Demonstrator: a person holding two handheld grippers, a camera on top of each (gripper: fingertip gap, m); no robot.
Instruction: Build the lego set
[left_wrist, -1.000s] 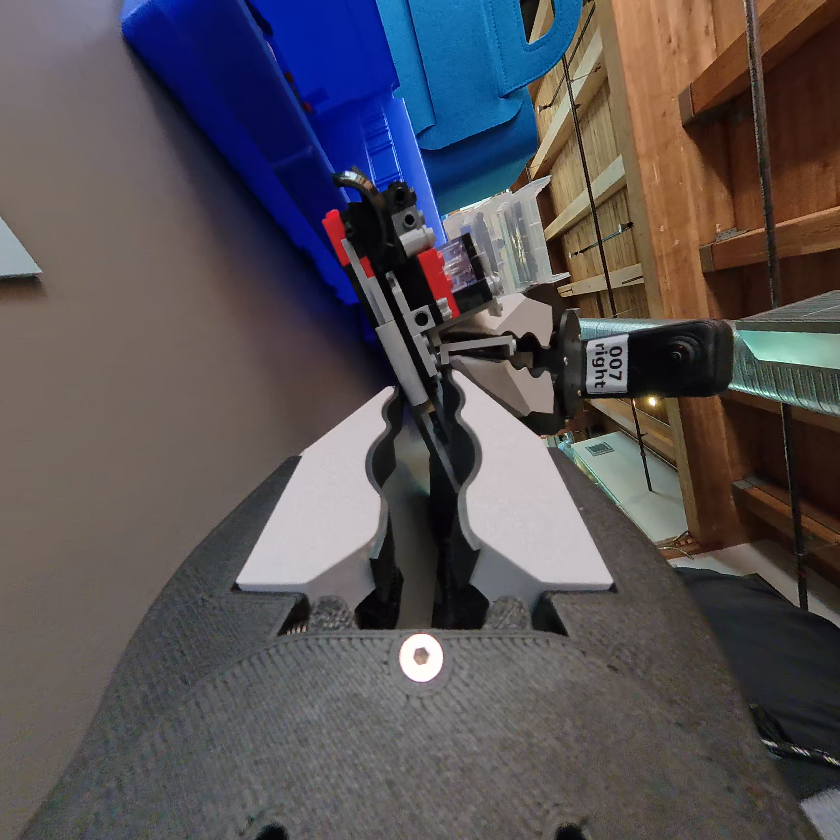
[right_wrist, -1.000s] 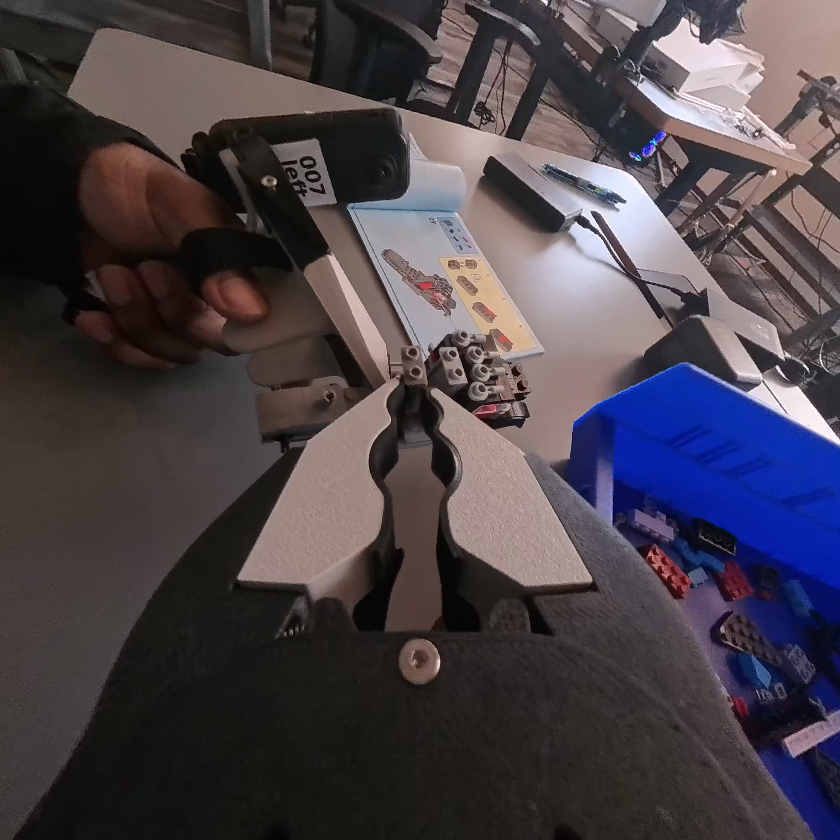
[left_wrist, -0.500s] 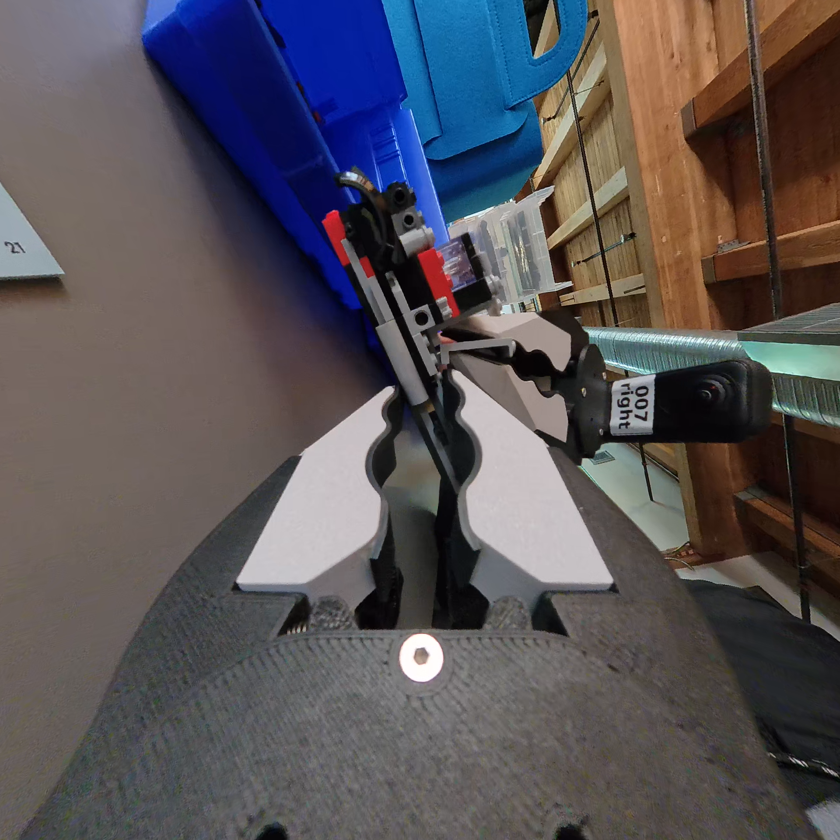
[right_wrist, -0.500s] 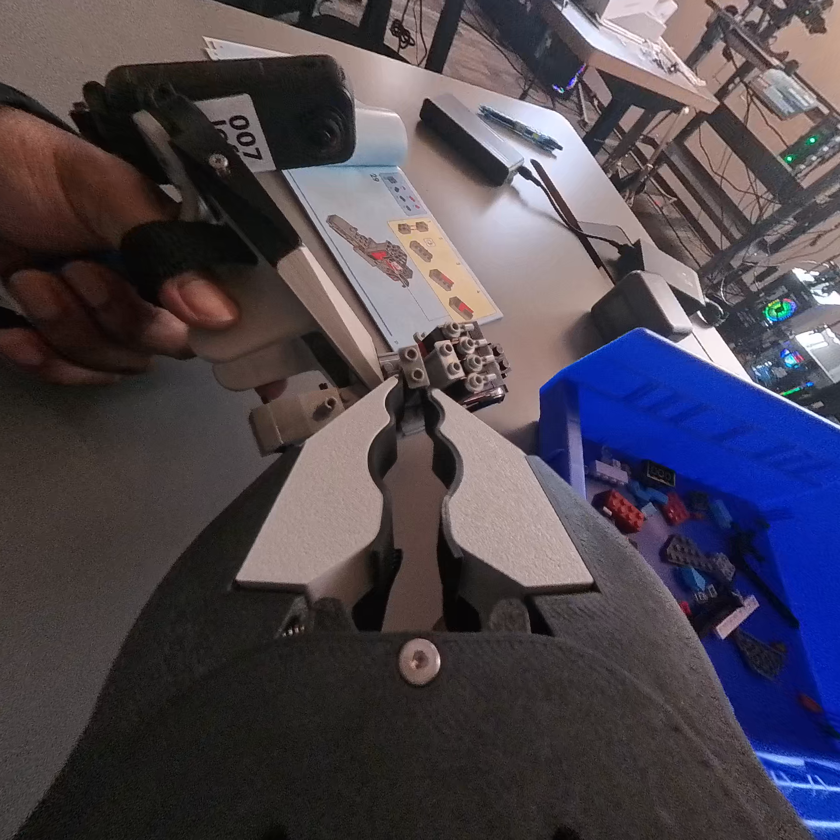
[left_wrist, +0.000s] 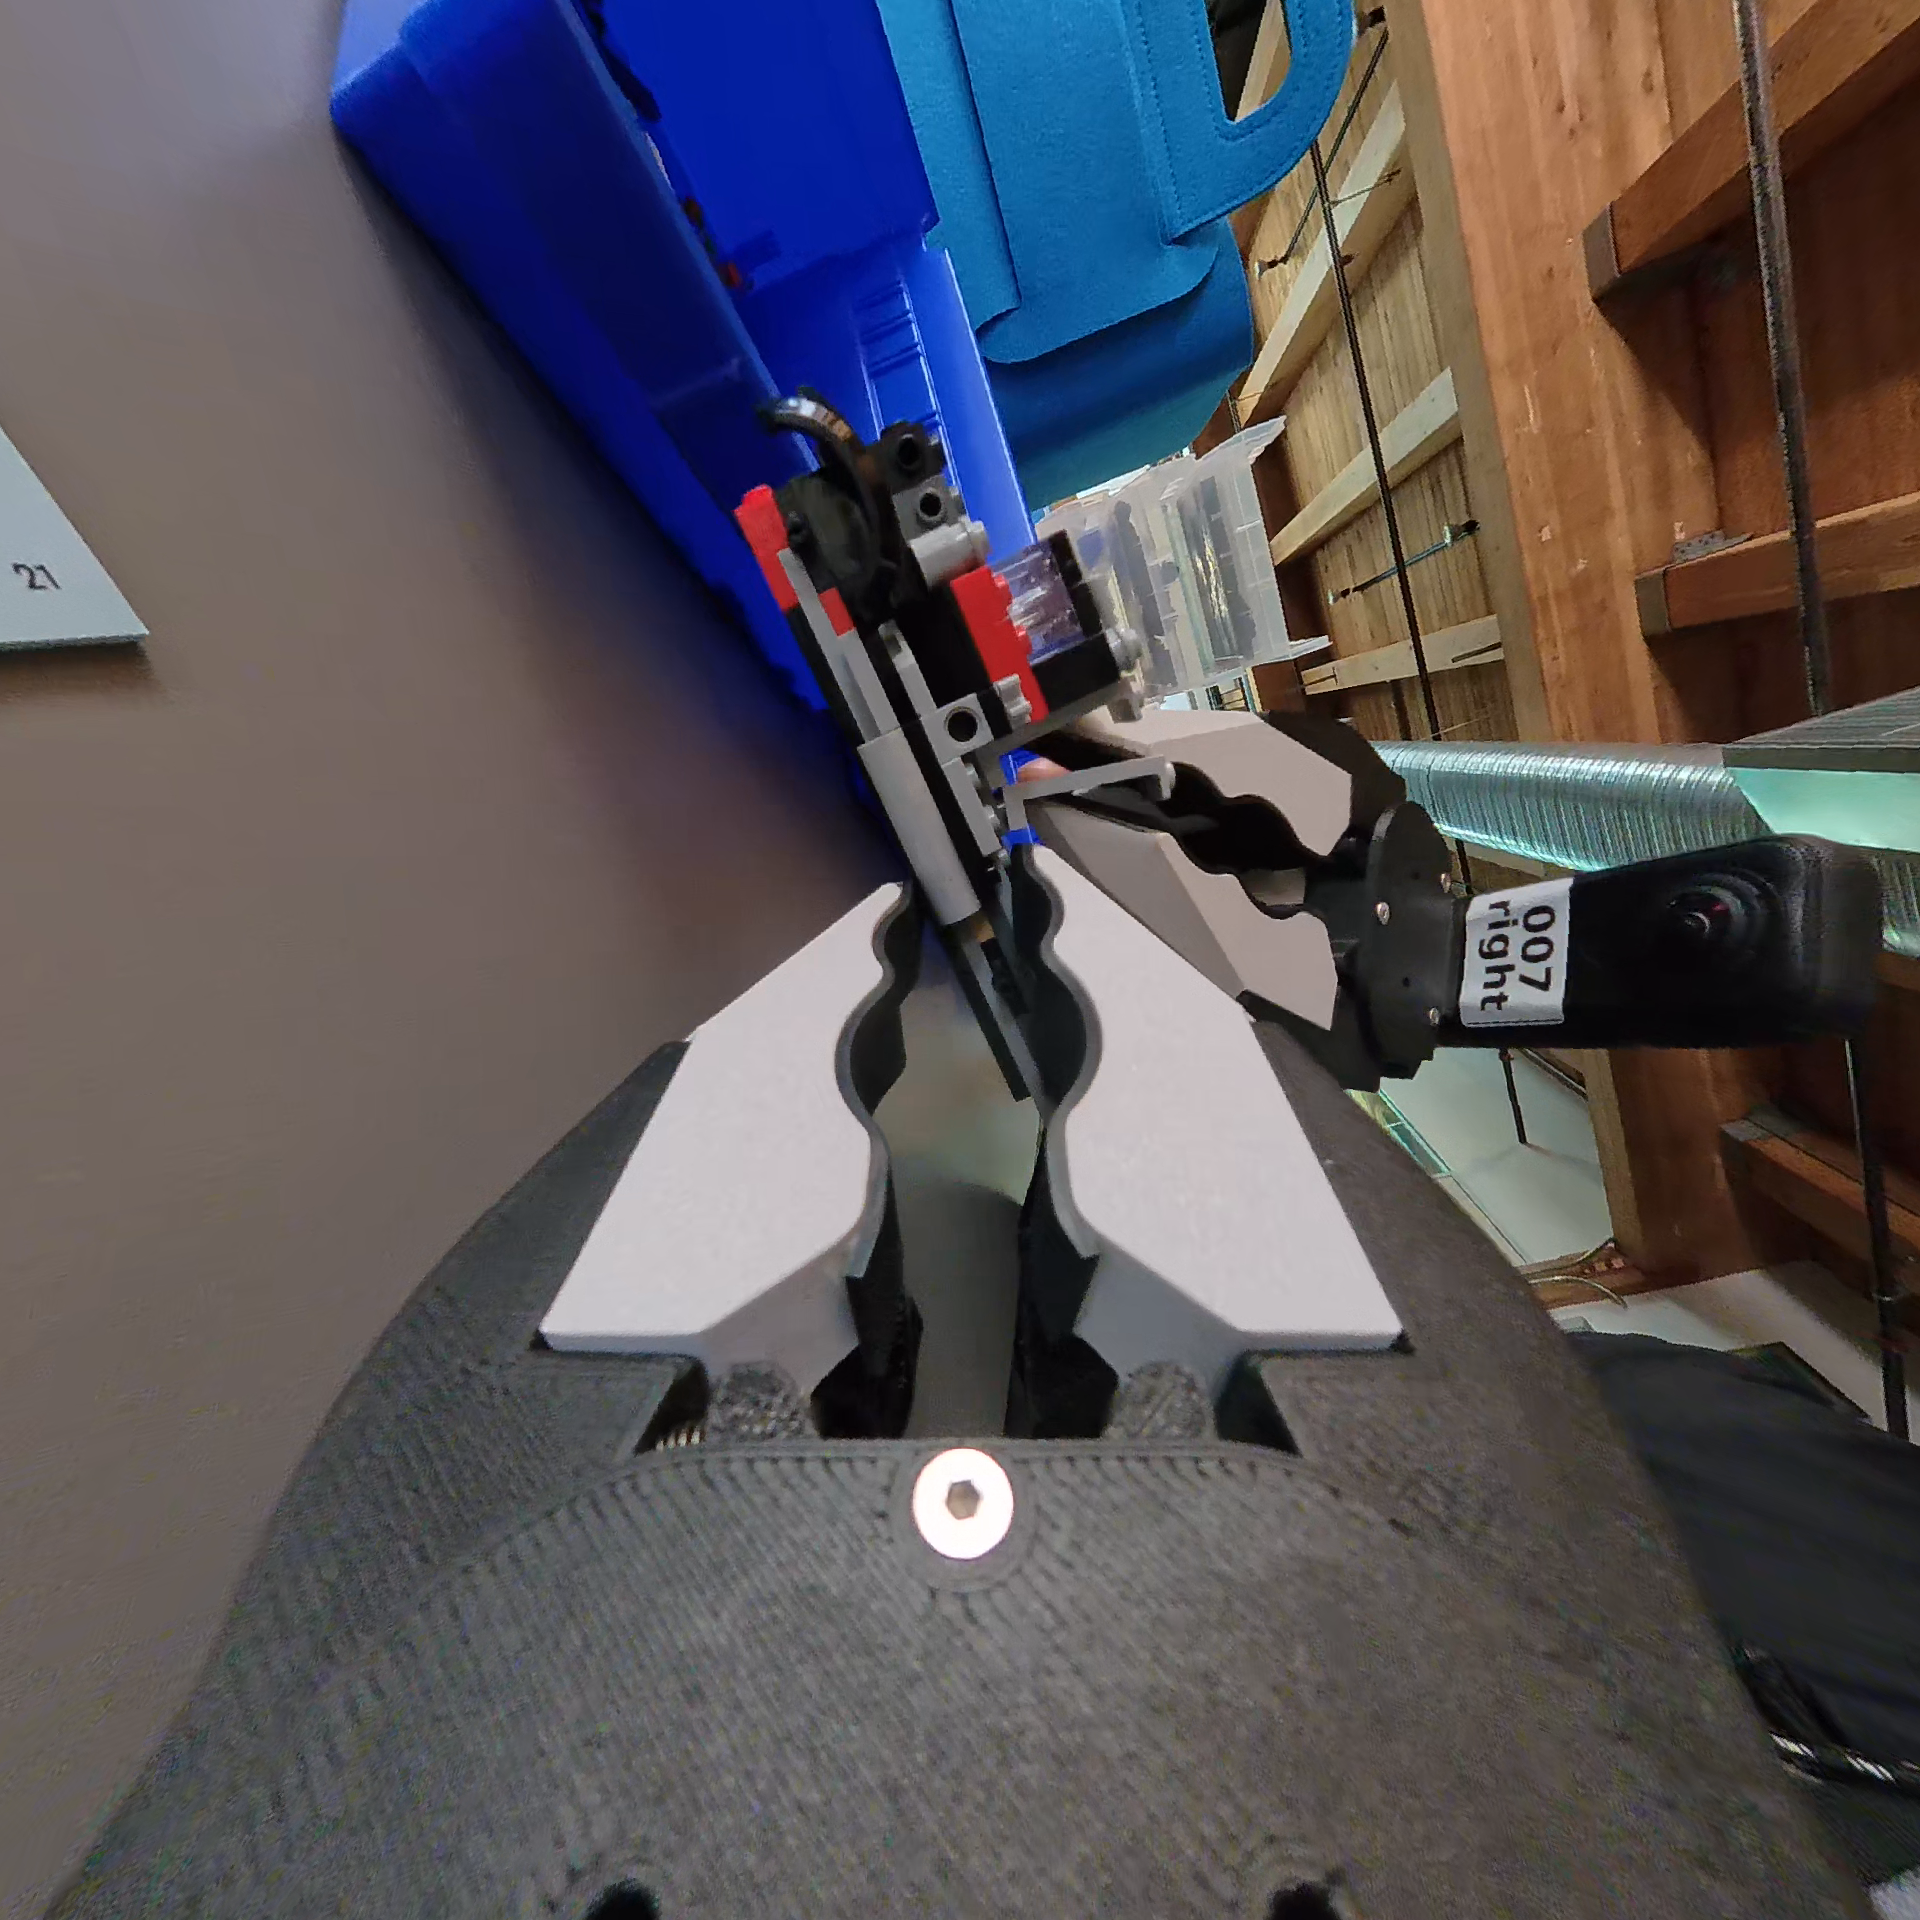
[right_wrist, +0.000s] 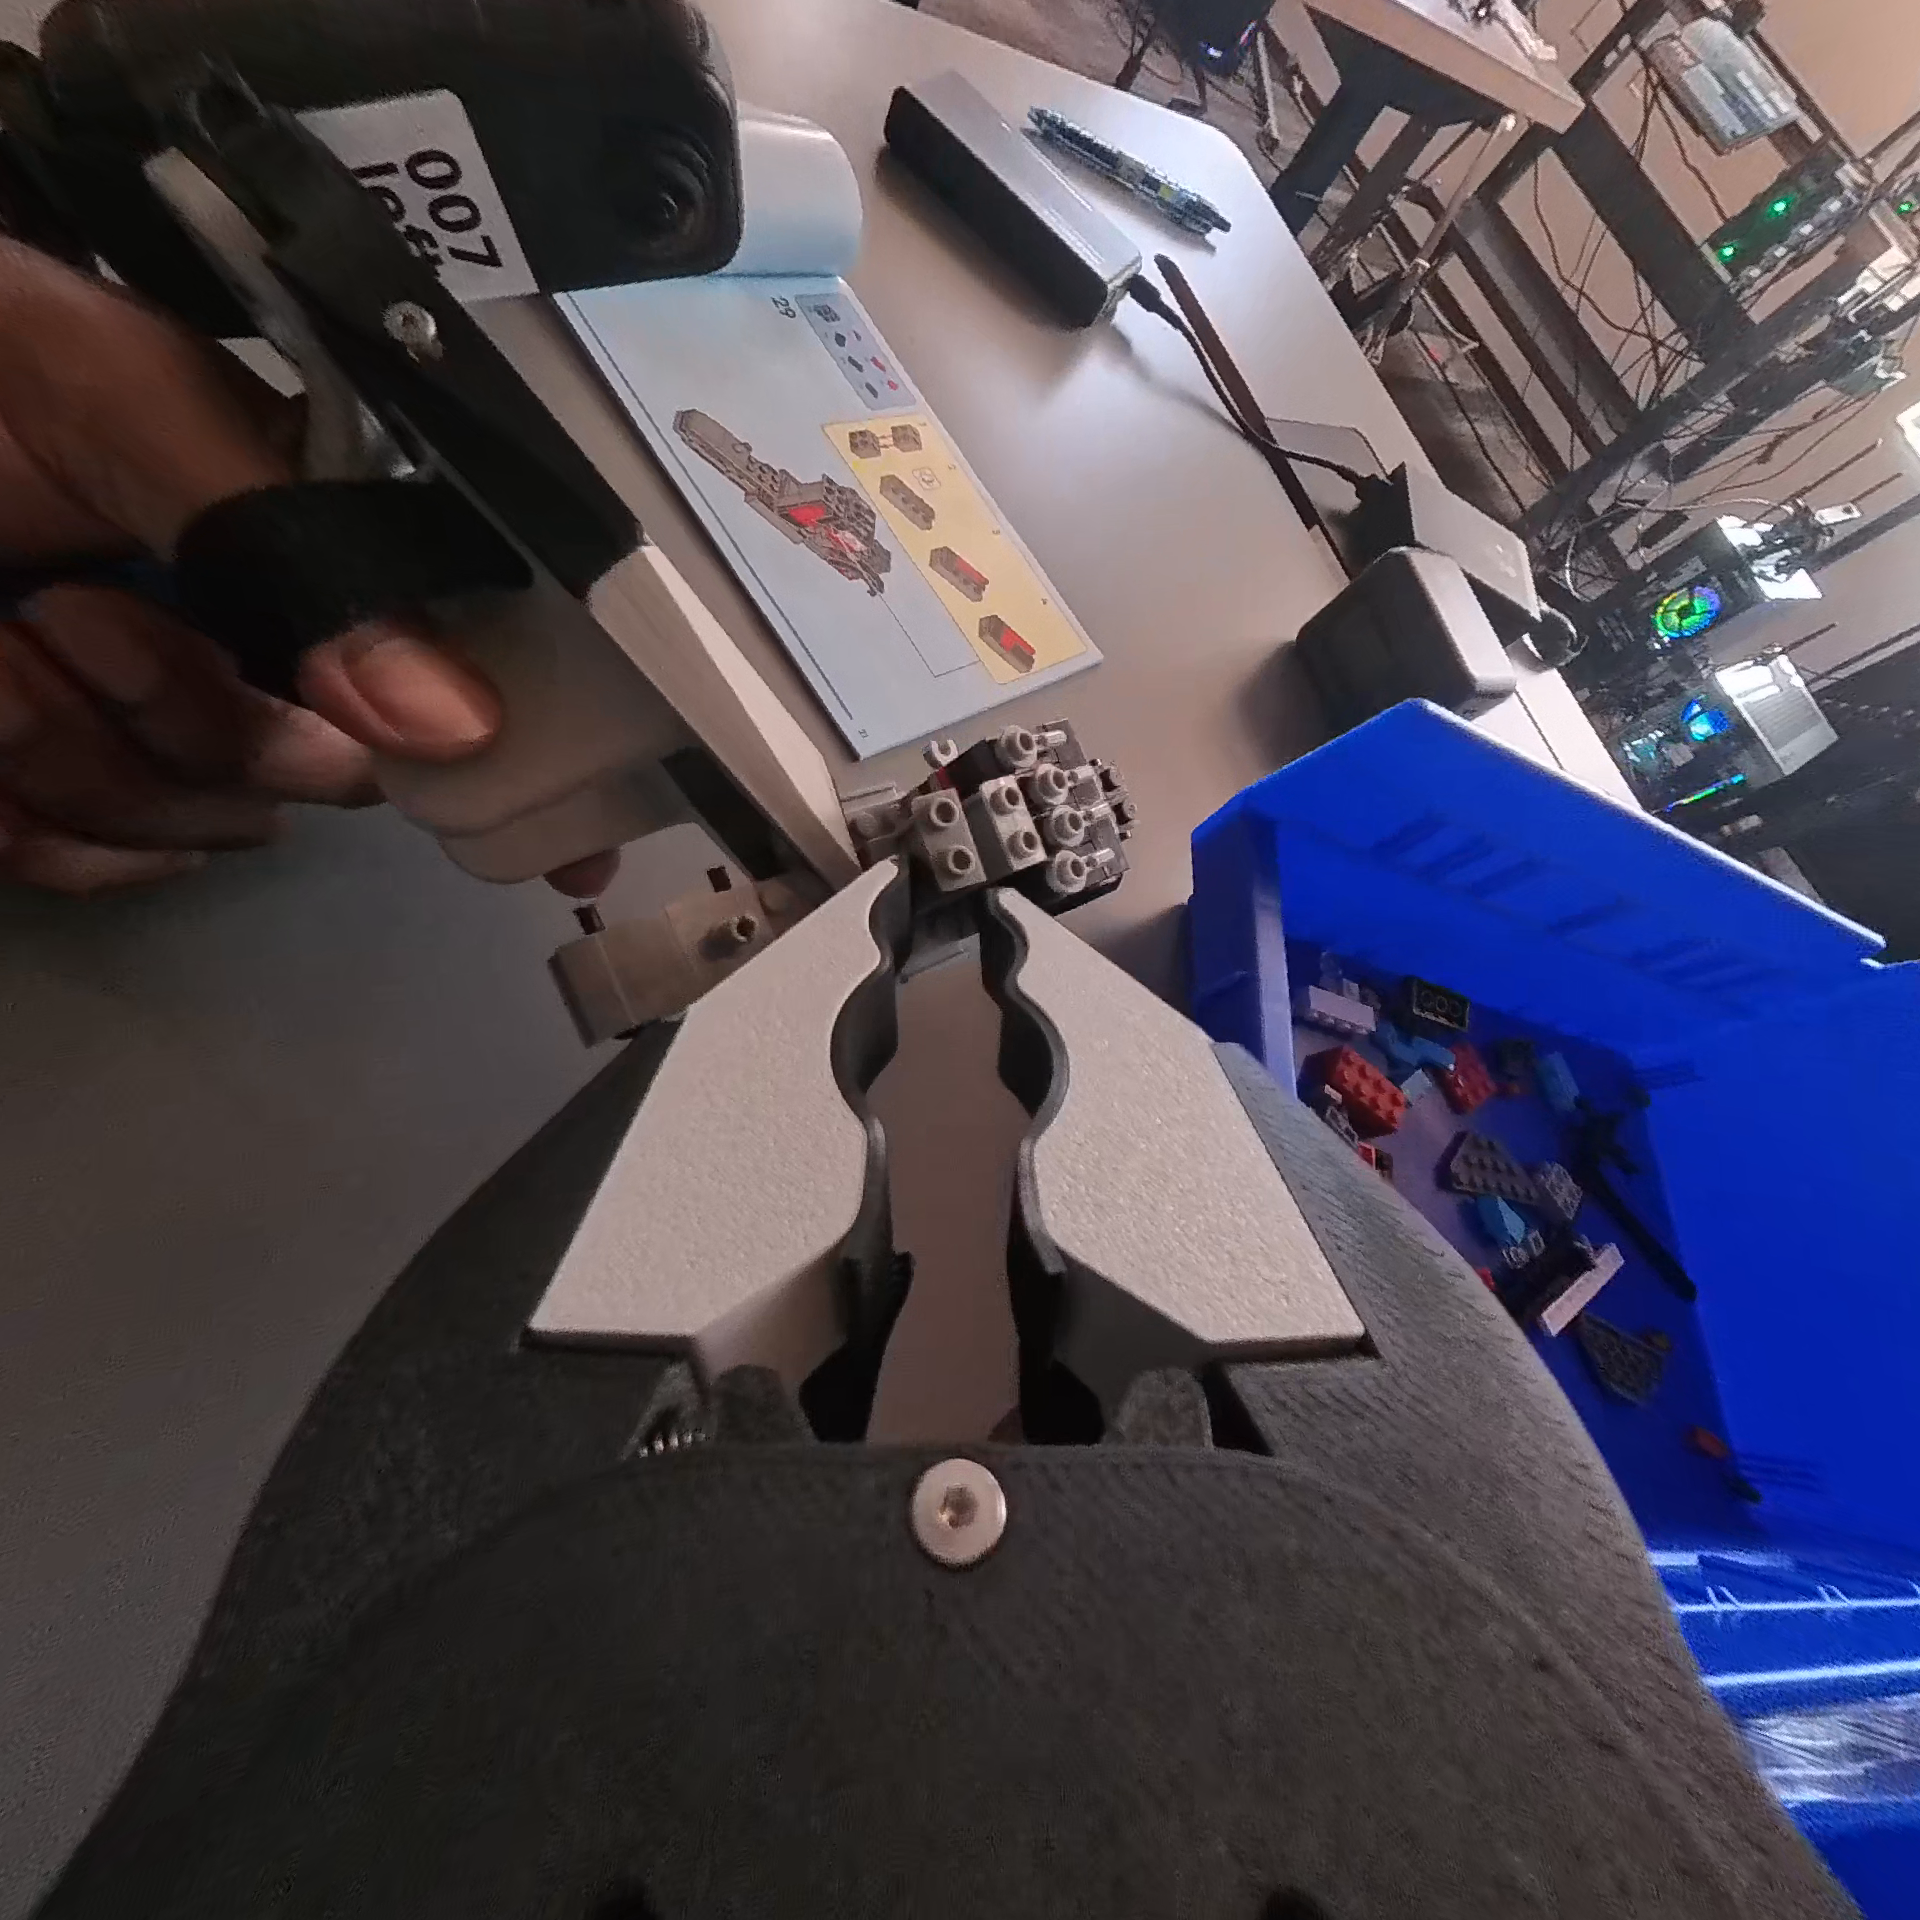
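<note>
Left gripper (left_wrist: 966, 883): jaws nearly together, clamped on the thin tail end of the lego model (left_wrist: 914, 644), which sticks up and out past the fingertips, held in the air above the table (left_wrist: 312, 831). Model is black, grey and red with a clear piece near its far end.

Right gripper (right_wrist: 940, 899): jaws drawn in close, pinching a thin grey plate (left_wrist: 1086, 777) at the tips, its end butted against the model's side (from the left wrist view it meets the model just past the left fingertips). Whether the plate's studs have seated I cannot tell.

Step in hand, as I judge it: pressing a small piece onto the half-built model. Next move likely calls for a firm squeeze along the stud axis while the left grip holds steady, then letting go with the right and checking the joint against the booklet.

Beyond the grippers, an open instruction booklet (right_wrist: 831, 499) lies flat toward the middle of the table.

Blue bin (right_wrist: 1538, 883) sits near the table's right edge, just beside the work: loose bricks (right_wrist: 1475, 1143) in red, blue, grey and black, scattered over its floor. A clear plastic box (left_wrist: 1195, 561) stands farther off; contents not legible.
</note>
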